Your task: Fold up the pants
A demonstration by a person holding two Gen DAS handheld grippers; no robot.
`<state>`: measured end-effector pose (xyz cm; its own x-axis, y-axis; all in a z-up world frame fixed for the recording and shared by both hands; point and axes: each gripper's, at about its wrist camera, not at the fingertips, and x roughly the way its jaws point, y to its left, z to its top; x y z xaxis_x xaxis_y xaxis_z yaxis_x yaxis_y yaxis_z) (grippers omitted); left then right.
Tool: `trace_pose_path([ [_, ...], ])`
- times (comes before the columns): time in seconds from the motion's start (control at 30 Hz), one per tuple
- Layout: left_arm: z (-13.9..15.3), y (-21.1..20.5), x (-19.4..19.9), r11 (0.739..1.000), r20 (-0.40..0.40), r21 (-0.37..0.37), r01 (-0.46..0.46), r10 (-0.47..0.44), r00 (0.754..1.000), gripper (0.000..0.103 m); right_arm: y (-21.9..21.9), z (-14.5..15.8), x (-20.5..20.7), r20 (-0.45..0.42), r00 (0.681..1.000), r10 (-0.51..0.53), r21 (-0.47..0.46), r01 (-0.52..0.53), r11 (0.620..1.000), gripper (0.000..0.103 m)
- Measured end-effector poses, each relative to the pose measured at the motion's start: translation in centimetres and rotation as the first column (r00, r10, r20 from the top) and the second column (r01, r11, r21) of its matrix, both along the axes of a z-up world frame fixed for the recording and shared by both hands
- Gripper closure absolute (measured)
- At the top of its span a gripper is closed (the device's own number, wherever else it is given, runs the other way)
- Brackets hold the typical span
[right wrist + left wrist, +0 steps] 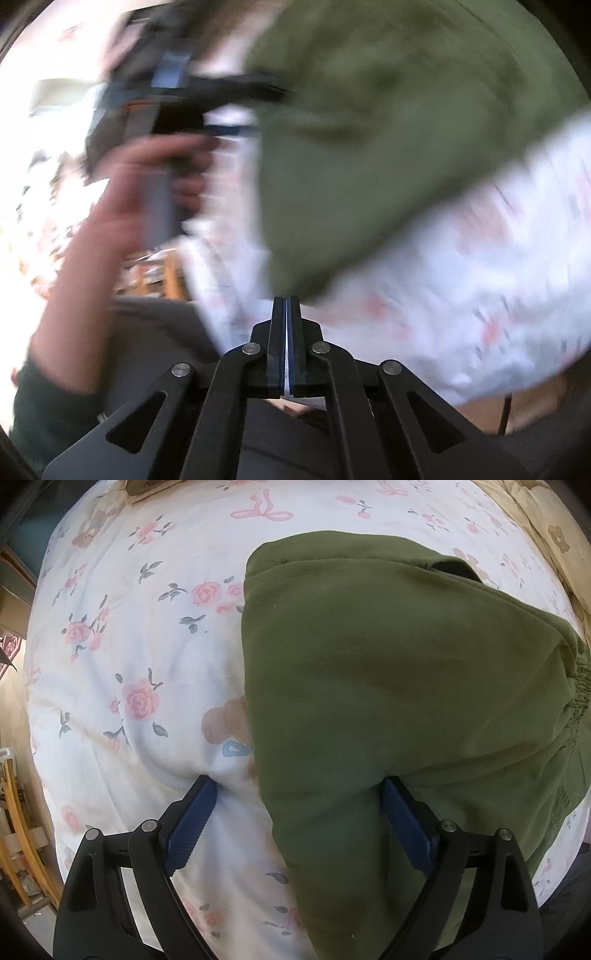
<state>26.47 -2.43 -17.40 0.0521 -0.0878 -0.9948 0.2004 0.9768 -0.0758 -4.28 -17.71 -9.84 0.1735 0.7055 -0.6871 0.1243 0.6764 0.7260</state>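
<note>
Green pants (388, 686) lie folded into a compact stack on a floral bedspread (122, 657), filling the centre and right of the left wrist view, with the gathered elastic waistband (576, 686) at the right edge. The left tool (299, 794) stands wide open at the lower middle of the frame: its left finger presses into the bare bedspread and its right finger rests against the cloth, so the near left edge of the stack lies between the jaws, a stance suited to pinching that edge for a further fold. The right wrist view is heavily motion-blurred. There the right tool (287, 306), at lower centre, has its fingers pressed together with only a thin gap and nothing visibly held; the pants (369, 140) occupy the upper right, just beyond its tips. The person's left hand (140, 206) grips the other tool's handle at mid-left. Judging by the compact shape, folding appears well advanced.
</note>
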Motion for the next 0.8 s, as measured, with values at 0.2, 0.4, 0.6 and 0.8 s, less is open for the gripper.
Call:
trace_pose_path([
  [0.2, -0.1, -0.4, -0.3, 1.0, -0.001, 0.001, -0.005, 0.005, 1.0, 0.013, 3.7, -3.5, 5.7, 0.012, 0.999, 0.031, -0.064, -0.03, 0.998, 0.101],
  [0.4, 0.0, 0.1, -0.3, 1.0, -0.009, -0.009, -0.005, 0.005, 1.0, 0.013, 0.4, -7.9, 0.3, -0.22, 0.976, 0.008, -0.105, -0.031, 0.994, 0.103],
  [0.6, 3.1, -0.3, -1.5, 1.0, 0.008, 0.005, -0.001, 0.0, 1.0, 0.016, -9.9, -0.4, -0.6, -0.055, 0.976, -0.212, -0.084, 0.207, 0.975, 0.095],
  [0.8, 10.4, -4.0, -2.4, 0.993, 0.205, -0.038, 0.114, -0.104, 0.973, 0.016, -18.3, 0.4, 2.7, -0.004, 0.908, -0.42, -0.146, 0.415, 0.898, 0.075],
])
